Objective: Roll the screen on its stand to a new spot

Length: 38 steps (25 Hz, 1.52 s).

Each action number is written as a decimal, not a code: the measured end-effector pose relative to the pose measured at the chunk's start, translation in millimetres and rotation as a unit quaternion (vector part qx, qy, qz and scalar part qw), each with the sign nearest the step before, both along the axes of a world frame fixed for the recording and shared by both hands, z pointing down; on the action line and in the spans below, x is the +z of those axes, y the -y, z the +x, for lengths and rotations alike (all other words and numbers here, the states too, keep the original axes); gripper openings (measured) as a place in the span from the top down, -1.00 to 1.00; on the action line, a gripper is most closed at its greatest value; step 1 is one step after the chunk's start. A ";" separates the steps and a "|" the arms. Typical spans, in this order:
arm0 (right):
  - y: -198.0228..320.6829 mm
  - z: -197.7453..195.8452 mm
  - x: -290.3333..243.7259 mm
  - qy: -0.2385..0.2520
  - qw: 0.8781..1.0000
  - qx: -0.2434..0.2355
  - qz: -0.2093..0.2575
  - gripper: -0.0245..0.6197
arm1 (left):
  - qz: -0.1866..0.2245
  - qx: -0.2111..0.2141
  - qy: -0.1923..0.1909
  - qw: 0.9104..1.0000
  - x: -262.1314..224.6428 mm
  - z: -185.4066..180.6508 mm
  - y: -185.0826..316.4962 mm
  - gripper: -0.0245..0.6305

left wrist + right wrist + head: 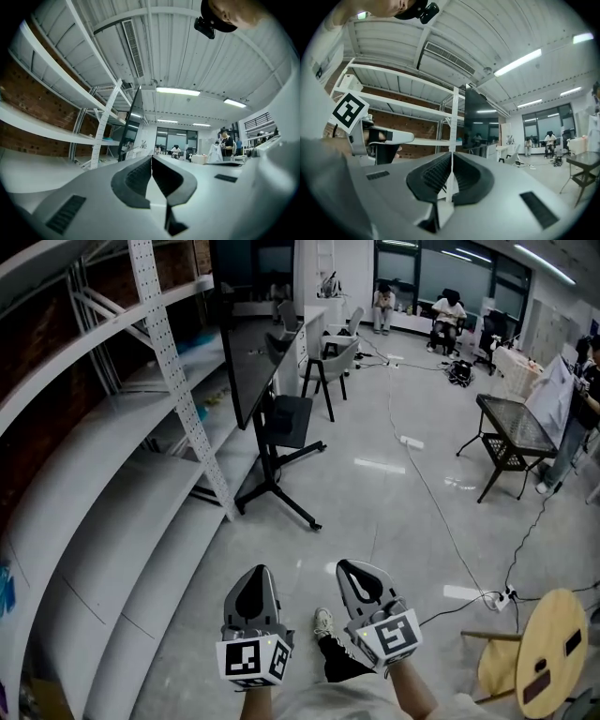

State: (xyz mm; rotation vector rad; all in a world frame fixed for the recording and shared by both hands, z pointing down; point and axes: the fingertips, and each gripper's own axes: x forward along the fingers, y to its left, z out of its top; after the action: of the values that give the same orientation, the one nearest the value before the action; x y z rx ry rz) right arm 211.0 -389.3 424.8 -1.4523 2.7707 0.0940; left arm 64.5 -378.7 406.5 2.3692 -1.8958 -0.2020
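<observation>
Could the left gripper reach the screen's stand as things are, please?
Probably not yet: the left gripper is shut and held close in, and the stand is well ahead. Only bare floor lies between, so stepping forward should do.

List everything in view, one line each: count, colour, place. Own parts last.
screen: one, black, upper left, beside the shelves
stand: one, black, under the screen
shelves: one unit, white, along the left
chairs: at least two, grey, behind the screen
table: one, black mesh, right
stool: one, tan wood, lower right
cable: one, white, across the floor
seated people: two, far end
standing person: one, dark top, right edge
shoe: one, white, between the grippers
left gripper: one, grey with black pads, bottom centre, shut, empty
right gripper: one, same colours, beside it, shut, empty
</observation>
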 end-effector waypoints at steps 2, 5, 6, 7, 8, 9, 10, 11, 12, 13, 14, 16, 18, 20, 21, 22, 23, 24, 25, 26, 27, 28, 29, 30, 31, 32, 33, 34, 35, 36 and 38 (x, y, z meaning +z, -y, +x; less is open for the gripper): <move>35.1 -2.5 -9.6 0.012 1.000 -0.012 0.009 0.86 | 0.002 -0.005 0.005 1.000 -3.8 0.0 30.5 0.88; 92.1 -1.5 -30.2 0.015 0.999 -0.022 0.032 0.86 | 0.009 -0.007 0.012 1.000 -16.2 5.4 81.5 0.88; 111.2 -1.9 -36.7 0.014 0.999 -0.027 0.037 0.86 | 0.014 -0.009 0.016 1.000 -22.9 7.0 97.8 0.88; 130.3 -2.4 -44.3 0.013 0.999 -0.031 0.040 0.86 | 0.022 -0.013 0.021 0.999 -30.4 7.6 113.9 0.88; 149.7 -2.3 -51.9 0.014 0.998 -0.033 0.045 0.86 | 0.031 -0.018 0.023 0.999 -37.2 7.1 130.2 0.88; 168.9 -1.9 -59.3 0.017 0.998 -0.033 0.051 0.86 | 0.037 -0.023 0.023 0.999 -42.7 5.7 146.8 0.88; 186.8 -2.1 -66.0 0.022 0.998 -0.036 0.056 0.86 | 0.040 -0.028 0.021 0.999 -47.3 3.8 163.2 0.88; 203.3 -2.6 -71.7 0.027 0.997 -0.039 0.062 0.86 | 0.041 -0.032 0.019 0.998 -51.3 1.4 178.8 0.87; 218.0 -3.7 -76.2 0.029 0.996 -0.045 0.069 0.86 | 0.043 -0.039 0.018 0.998 -55.1 -1.7 192.7 0.88; 230.5 -6.2 -79.2 0.030 0.995 -0.053 0.075 0.86 | 0.047 -0.049 0.018 0.998 -59.0 -5.8 204.5 0.88; 241.2 -9.2 -80.5 0.029 0.995 -0.061 0.079 0.86 | 0.052 -0.061 0.019 0.997 -62.3 -10.4 214.6 0.87; 261.0 -12.3 -78.5 0.018 0.995 -0.067 0.078 0.86 | 0.054 -0.082 0.024 0.995 -66.4 -17.6 232.6 0.87; 281.4 -12.0 -74.1 0.004 0.996 -0.061 0.069 0.86 | 0.052 -0.092 0.032 0.994 -68.1 -19.9 250.4 0.88; 297.3 -17.1 -72.5 0.010 0.995 -0.062 0.074 0.86 | 0.050 -0.097 0.041 0.993 -69.6 -22.3 265.2 0.88; 301.9 -21.6 -72.4 0.016 0.995 -0.066 0.075 0.86 | 0.048 -0.099 0.044 0.993 -70.5 -24.0 270.6 0.88; 305.0 -26.1 -72.4 0.021 0.995 -0.069 0.073 0.86 | 0.046 -0.100 0.045 0.993 -71.3 -25.6 275.4 0.88; 307.4 -29.8 -72.9 0.026 0.994 -0.072 0.072 0.86 | 0.046 -0.099 0.045 0.993 -72.0 -26.9 279.9 0.88; 309.5 -32.7 -74.2 0.030 0.994 -0.074 0.073 0.86 | 0.048 -0.097 0.044 0.993 -72.9 -27.7 284.6 0.88; 311.8 -34.6 -76.2 0.033 0.994 -0.075 0.078 0.86 | 0.052 -0.095 0.043 0.993 -74.1 -27.9 289.6 0.88; 314.6 -35.5 -78.1 0.034 0.993 -0.073 0.084 0.86 | 0.057 -0.092 0.041 0.993 -74.8 -27.7 294.8 0.88; 317.9 -35.3 -79.1 0.032 0.993 -0.067 0.090 0.86 | 0.061 -0.089 0.040 0.993 -74.5 -27.2 299.8 0.88; 321.2 -34.4 -79.2 0.029 0.993 -0.059 0.093 0.86 | 0.061 -0.085 0.037 0.994 -73.7 -26.9 304.2 0.88; 323.5 -34.4 -80.1 0.027 0.994 -0.052 0.095 0.86 | 0.061 -0.081 0.034 0.994 -73.7 -27.3 307.9 0.88; 324.4 -36.2 -83.5 0.026 0.994 -0.050 0.097 0.86 | 0.061 -0.077 0.029 0.995 -75.2 -28.7 311.5 0.88; 325.0 -39.0 -88.2 0.026 0.993 -0.050 0.100 0.86 | 0.064 -0.072 0.025 0.995 -77.3 -30.9 315.9 0.88; 326.6 -41.6 -92.5 0.026 0.993 -0.048 0.105 0.86 | 0.066 -0.068 0.022 0.995 -79.5 -33.6 321.2 0.88; 329.2 -43.6 -96.1 0.025 0.993 -0.044 0.109 0.86 | 0.068 -0.064 0.020 0.995 -81.6 -36.3 327.1 0.87; 332.2 -45.1 -99.0 0.025 0.993 -0.038 0.113 0.86 | 0.070 -0.059 0.019 0.996 -84.0 -38.5 332.4 0.88; 335.0 -46.1 -101.0 0.024 0.993 -0.032 0.115 0.86 | 0.072 -0.055 0.020 0.996 -86.6 -40.2 336.8 0.88; 337.8 -46.9 -102.2 0.023 0.993 -0.026 0.117 0.86 | 0.075 -0.051 0.023 0.996 -89.6 -41.5 340.5 0.88; 343.6 -50.2 -104.0 0.021 0.992 -0.018 0.120 0.86 | 0.079 -0.043 0.032 0.995 -95.7 -43.9 348.8 0.87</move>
State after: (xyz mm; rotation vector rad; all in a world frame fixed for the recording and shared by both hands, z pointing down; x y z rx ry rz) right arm 160.8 -732.9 320.8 -1.3303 2.6402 0.3783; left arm 20.7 -727.5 310.8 2.4212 -2.0868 -0.2981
